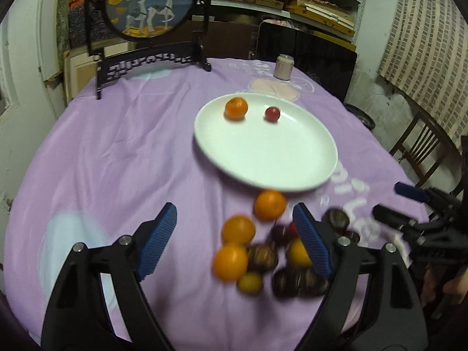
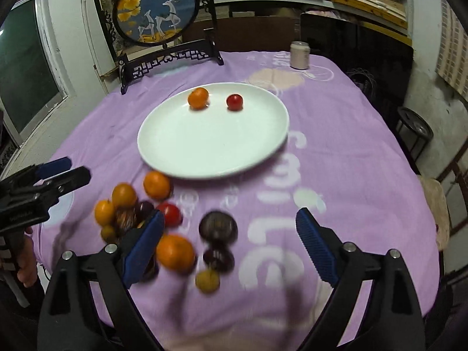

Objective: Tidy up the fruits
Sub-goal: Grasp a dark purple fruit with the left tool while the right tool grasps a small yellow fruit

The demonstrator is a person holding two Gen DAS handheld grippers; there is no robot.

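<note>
A white plate on the purple cloth holds one orange and one small red fruit. A blurred pile of several oranges, dark round fruits and small yellow fruits lies in front of the plate. My left gripper is open and empty, its jaws standing over the pile. My right gripper is open and empty above the pile's right side. It also shows in the left wrist view.
A framed round deer picture on a black stand stands at the table's back left. A pale can stands at the back. Chairs stand to the right of the table.
</note>
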